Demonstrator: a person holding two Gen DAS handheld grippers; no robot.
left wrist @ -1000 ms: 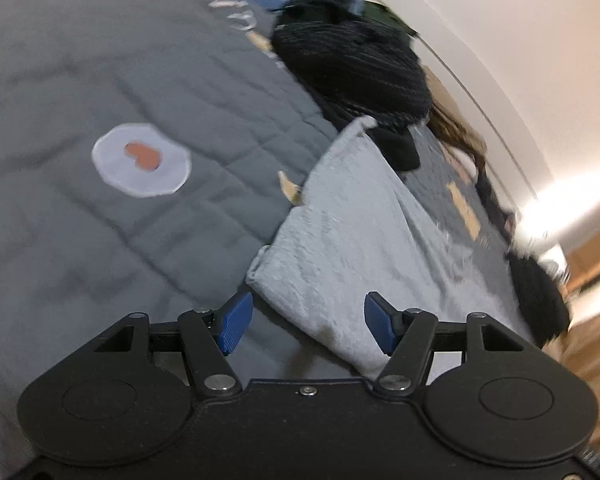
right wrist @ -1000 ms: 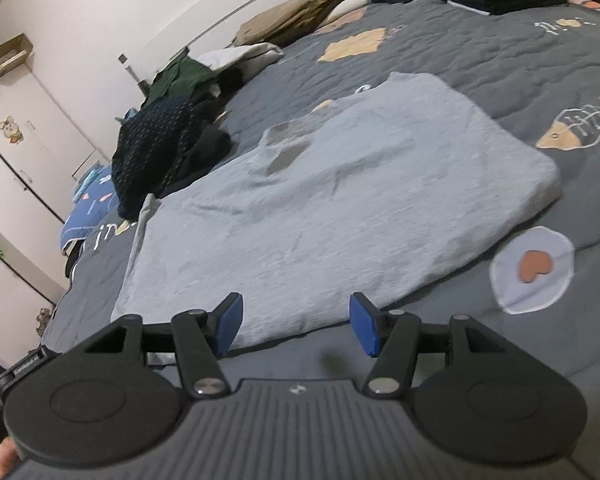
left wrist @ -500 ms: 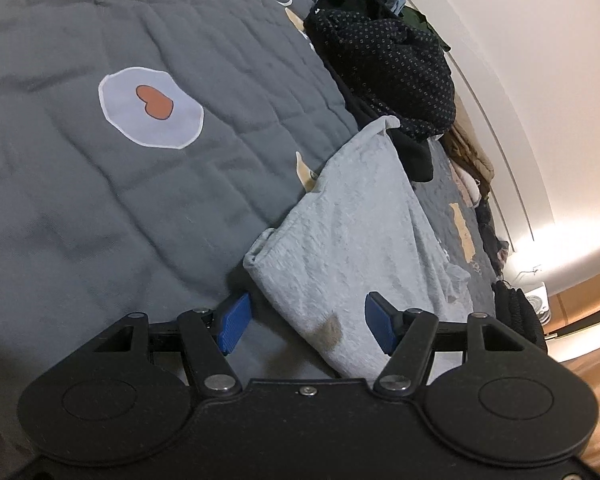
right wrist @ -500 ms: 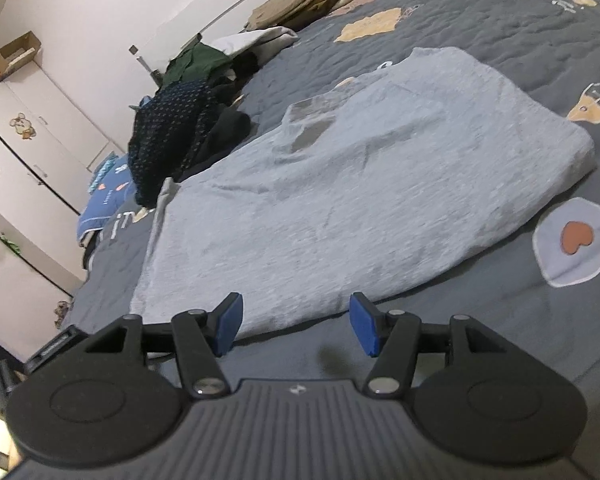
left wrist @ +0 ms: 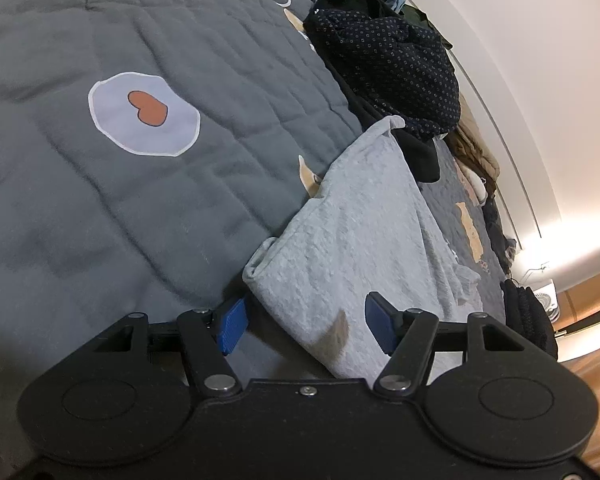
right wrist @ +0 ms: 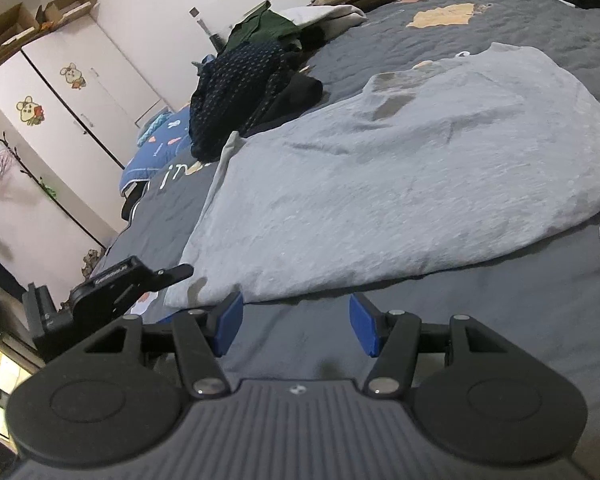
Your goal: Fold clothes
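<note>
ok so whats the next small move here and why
Probably ease the left tool forward and shut it on the near corner of the grey garment: that corner lies between its open fingers, ungripped. The right tool is open too, just short of the edge.

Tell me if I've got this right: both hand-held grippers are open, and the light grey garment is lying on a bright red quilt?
Not quite. The quilt is dark grey, not red, as the right wrist view shows. The light grey garment does lie on it, and both hand-held grippers are open.
</note>
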